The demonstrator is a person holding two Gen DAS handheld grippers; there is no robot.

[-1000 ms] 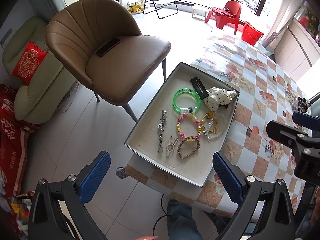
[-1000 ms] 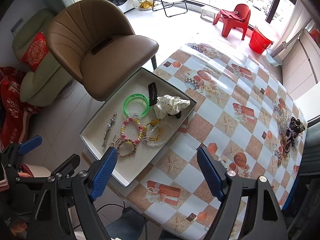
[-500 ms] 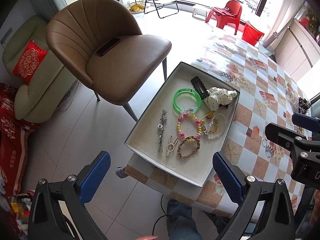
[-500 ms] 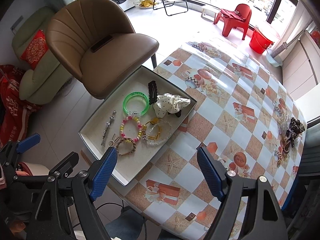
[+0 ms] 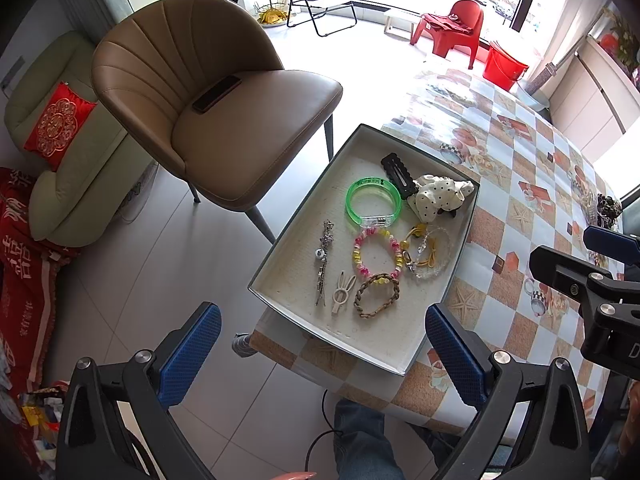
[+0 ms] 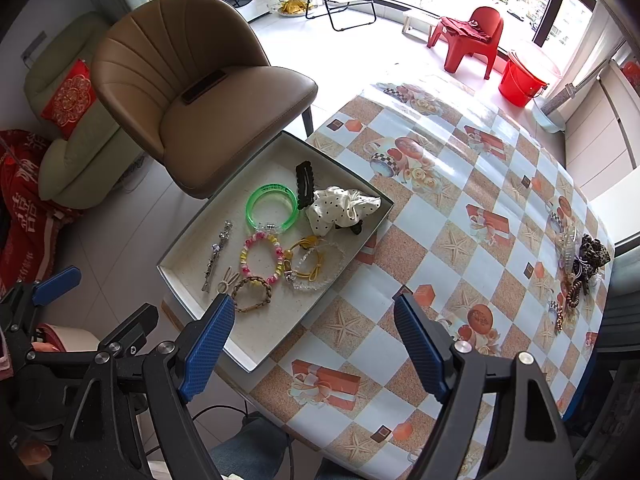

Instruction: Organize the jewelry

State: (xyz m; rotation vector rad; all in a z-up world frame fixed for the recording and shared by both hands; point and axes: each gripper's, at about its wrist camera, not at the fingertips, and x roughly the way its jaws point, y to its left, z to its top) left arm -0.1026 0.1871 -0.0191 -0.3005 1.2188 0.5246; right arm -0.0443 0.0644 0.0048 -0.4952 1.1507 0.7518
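Table (image 6: 440,216) | left gripper (image 5: 320,356) jaws wide, empty | right gripper (image 6: 316,344) same

Two wrist cameras look steeply down from well above a checkered-cloth table (image 5: 500,216).
Both share the shallow white jewelry tray (image 5: 296,256) (image 6: 192,248): left view centres it, right view holds it at nine o'clock.

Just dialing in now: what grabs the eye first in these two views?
The shallow tray at the table's near-left corner, holding bracelets and hair pieces, with the bright green bangle and polka-dot scrunchie standing out. A second heap of jewelry sits at the table's far right edge. Both the left tool and right tool hang open and empty above the near edge.
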